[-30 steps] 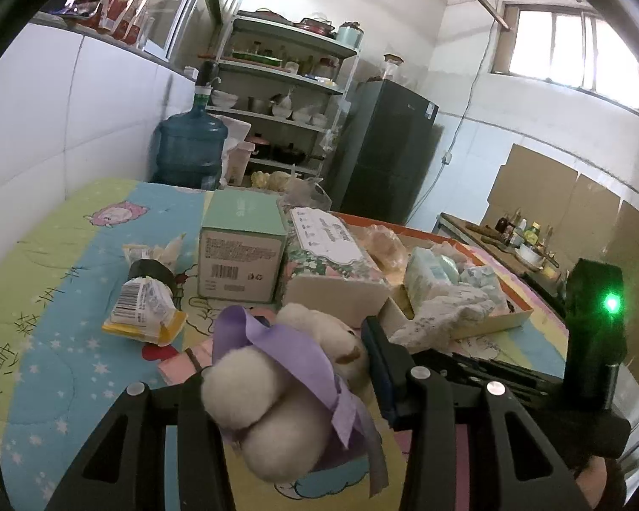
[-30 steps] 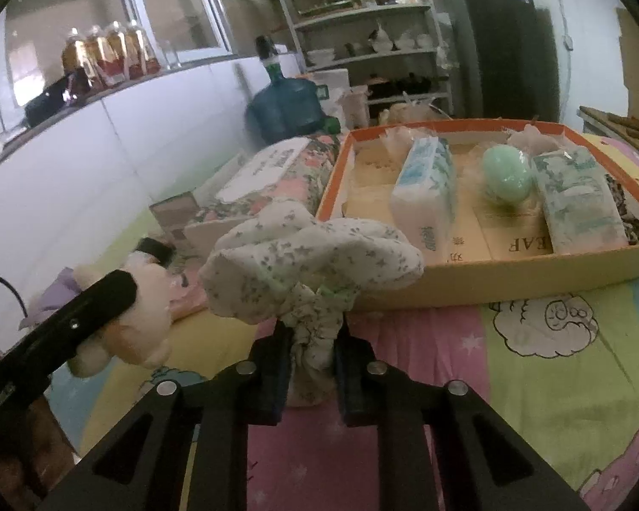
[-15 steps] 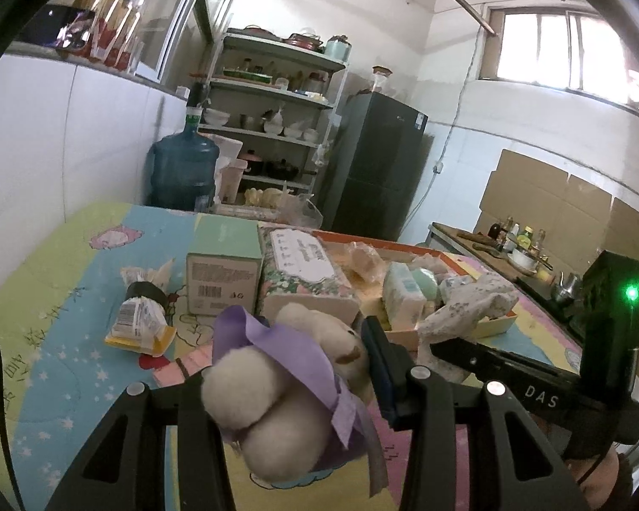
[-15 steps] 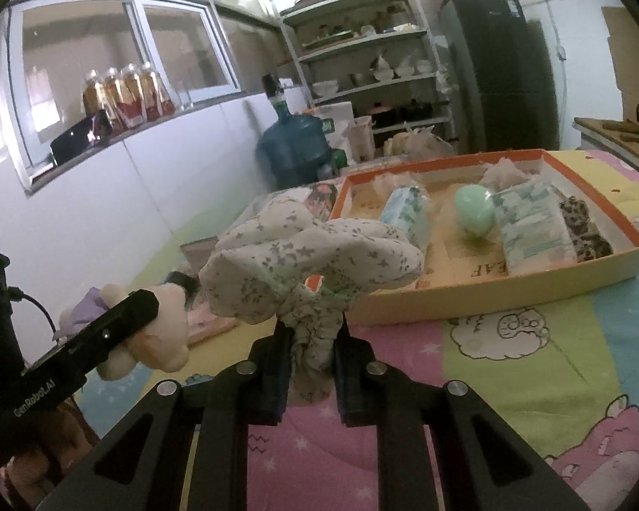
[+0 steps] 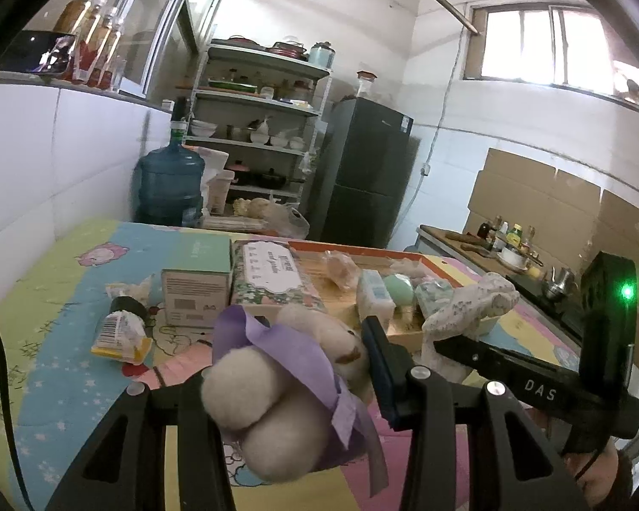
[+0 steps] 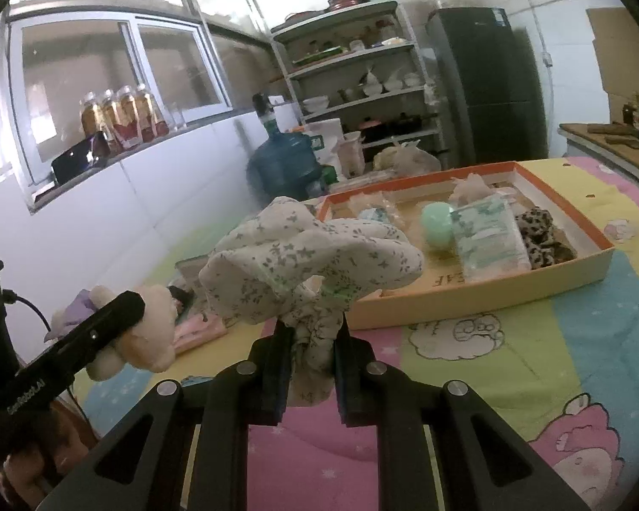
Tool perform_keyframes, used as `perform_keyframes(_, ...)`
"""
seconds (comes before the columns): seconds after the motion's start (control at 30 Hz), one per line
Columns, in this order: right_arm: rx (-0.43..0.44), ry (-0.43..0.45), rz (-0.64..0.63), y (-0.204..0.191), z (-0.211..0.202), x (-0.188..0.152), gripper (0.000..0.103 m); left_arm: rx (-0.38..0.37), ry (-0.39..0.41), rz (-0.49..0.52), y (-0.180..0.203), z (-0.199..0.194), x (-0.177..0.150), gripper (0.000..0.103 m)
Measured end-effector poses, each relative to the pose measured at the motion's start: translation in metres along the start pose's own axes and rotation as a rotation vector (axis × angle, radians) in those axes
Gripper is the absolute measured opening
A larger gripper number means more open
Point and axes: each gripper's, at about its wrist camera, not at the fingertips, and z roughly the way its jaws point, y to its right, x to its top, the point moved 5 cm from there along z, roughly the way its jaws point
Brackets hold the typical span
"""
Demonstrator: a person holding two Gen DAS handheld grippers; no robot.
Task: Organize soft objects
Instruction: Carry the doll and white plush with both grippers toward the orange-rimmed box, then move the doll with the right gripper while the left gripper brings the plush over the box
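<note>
Patterned table (image 6: 575, 340): one tray (image 6: 481, 294), perhaps five items inside.

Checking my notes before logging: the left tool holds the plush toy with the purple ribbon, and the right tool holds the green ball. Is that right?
Not quite. The right tool grips a star-print cloth bundle, as the right wrist view shows; the green ball lies in the orange tray. The left tool does hold the plush toy.

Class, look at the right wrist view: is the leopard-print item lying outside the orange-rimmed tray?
No, the leopard-print item lies inside the orange-rimmed tray, beside the wrapped tissue pack.
</note>
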Motion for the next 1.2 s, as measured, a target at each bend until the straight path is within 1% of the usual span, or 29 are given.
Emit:
perform_keyframes(0.57, -0.022, 0.027, 0.027, 0.020, -0.013, 0.005, 0.017, -0.030, -0.011, 0.044, 0.028, 0.012, 0.003, 0.045)
perform_keyframes(1.0, -0.028, 0.039, 0.042, 0.034, -0.018, 0.009, 0.017, -0.033, -0.026, 0.054, 0.038, 0.021, 0.002, 0.045)
perform_keyframes(1.2, -0.051, 0.048, 0.018, 0.041, -0.017, 0.022, 0.017, -0.063, -0.002, 0.069, 0.052, 0.028, 0.013, 0.045)
